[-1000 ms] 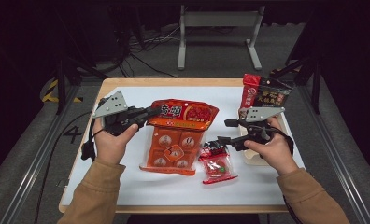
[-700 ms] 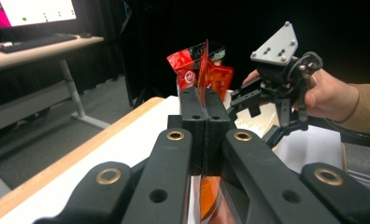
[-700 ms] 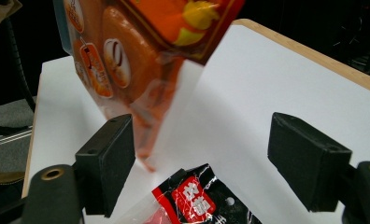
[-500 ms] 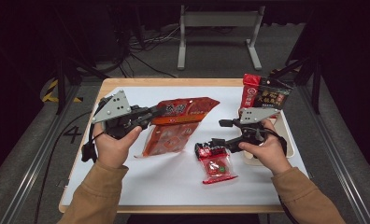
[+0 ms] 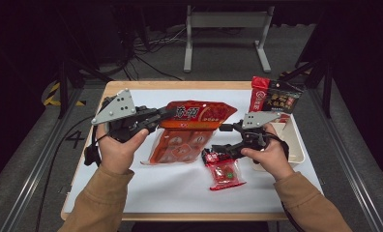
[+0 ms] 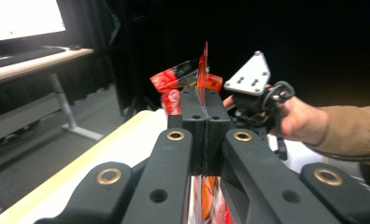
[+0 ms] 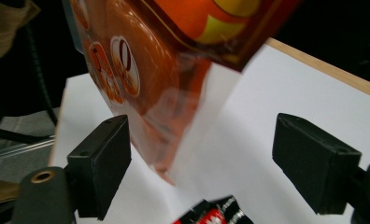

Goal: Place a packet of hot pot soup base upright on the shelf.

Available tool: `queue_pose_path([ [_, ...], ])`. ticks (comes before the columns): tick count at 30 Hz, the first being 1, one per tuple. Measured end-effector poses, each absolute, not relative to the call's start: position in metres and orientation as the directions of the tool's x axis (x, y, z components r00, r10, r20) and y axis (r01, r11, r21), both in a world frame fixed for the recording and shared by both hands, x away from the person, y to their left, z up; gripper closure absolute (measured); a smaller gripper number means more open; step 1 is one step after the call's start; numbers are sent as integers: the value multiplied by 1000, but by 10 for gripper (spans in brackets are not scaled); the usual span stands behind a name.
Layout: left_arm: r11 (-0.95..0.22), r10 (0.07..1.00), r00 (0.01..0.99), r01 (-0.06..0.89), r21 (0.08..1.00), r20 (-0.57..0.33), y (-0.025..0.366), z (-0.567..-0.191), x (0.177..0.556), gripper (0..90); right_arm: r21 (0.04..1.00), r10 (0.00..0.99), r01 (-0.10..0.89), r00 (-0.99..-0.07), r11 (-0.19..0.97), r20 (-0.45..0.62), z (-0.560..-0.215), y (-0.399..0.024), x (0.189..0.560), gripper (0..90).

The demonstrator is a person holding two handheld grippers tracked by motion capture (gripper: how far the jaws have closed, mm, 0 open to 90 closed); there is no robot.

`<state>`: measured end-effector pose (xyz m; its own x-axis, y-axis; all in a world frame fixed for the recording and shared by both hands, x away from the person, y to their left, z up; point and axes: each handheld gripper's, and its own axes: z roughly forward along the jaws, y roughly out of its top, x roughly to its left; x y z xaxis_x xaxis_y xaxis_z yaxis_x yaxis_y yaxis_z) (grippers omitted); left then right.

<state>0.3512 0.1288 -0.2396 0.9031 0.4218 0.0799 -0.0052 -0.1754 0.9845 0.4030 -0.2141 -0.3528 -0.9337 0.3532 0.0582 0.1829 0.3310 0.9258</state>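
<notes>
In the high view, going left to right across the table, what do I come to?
Left gripper → large orange-red bag clamped in it → small red packet → right gripper, jaws just opening → white tray. The dark and red packets stand at the far right.

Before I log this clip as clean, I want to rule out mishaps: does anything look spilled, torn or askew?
Nothing looks spilled or torn. The big orange snack bag hangs askew, pinched at one edge by the shut left claw, its lower end on the table. The right claw stands open by the small red packet.
</notes>
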Motion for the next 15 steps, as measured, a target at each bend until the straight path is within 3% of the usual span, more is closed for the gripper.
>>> queue_pose_path([
  [4, -176, 396, 915, -7, 984, 78, 123, -236, 348, 900, 931, 306, 148, -951, 334, 41, -352, -207, 399, 204],
  [15, -156, 388, 920, 2, 988, 60, 117, -235, 348, 900, 963, 297, 142, -952, 228, 70, -354, -205, 400, 213],
])
